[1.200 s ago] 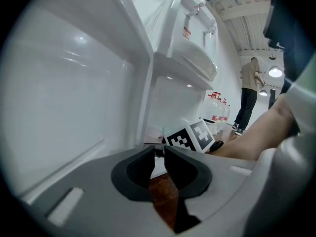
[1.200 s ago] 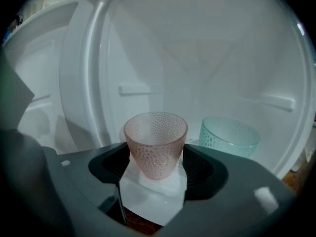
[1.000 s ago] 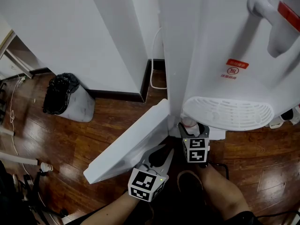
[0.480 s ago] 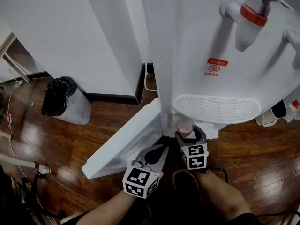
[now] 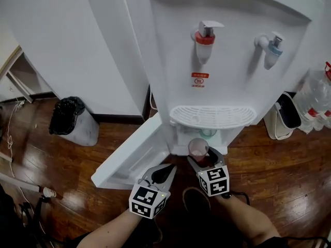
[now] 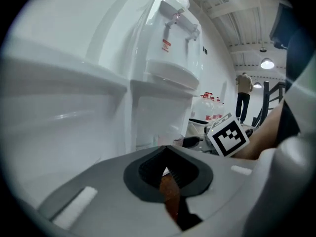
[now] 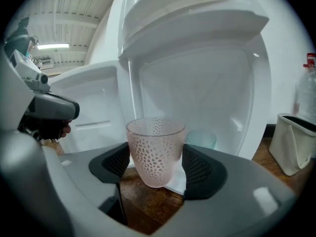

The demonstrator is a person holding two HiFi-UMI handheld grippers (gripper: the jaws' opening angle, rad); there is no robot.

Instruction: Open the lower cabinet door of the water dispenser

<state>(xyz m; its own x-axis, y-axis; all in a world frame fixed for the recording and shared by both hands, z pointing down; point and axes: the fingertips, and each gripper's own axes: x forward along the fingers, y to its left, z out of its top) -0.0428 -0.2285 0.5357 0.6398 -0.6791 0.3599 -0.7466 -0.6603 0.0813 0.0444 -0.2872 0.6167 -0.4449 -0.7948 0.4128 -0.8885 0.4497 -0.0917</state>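
The white water dispenser [image 5: 227, 81] stands ahead, and its lower cabinet door [image 5: 129, 156] is swung open to the left. My right gripper [image 5: 201, 155] is shut on a dotted pink cup [image 5: 198, 147], held just in front of the open cabinet; its pads press on both sides of the cup [image 7: 155, 149]. A pale teal cup [image 7: 201, 138] stands inside the cabinet. My left gripper [image 5: 167, 170] hovers beside the door's edge. Its jaws have just been opening and stand a little apart with nothing between them [image 6: 168, 171].
A bin lined with a black bag [image 5: 72, 120] stands on the wood floor at the left. A white bin [image 5: 282, 119] and water bottles [image 5: 318, 94] are at the right. My shoe [image 5: 195, 198] is below the grippers. A person [image 6: 243, 95] stands far off.
The head view has tilted up, so the taps show now. The right gripper drew the pink cup out from under the drip tray and up. The left gripper rose a little. The door stayed open.
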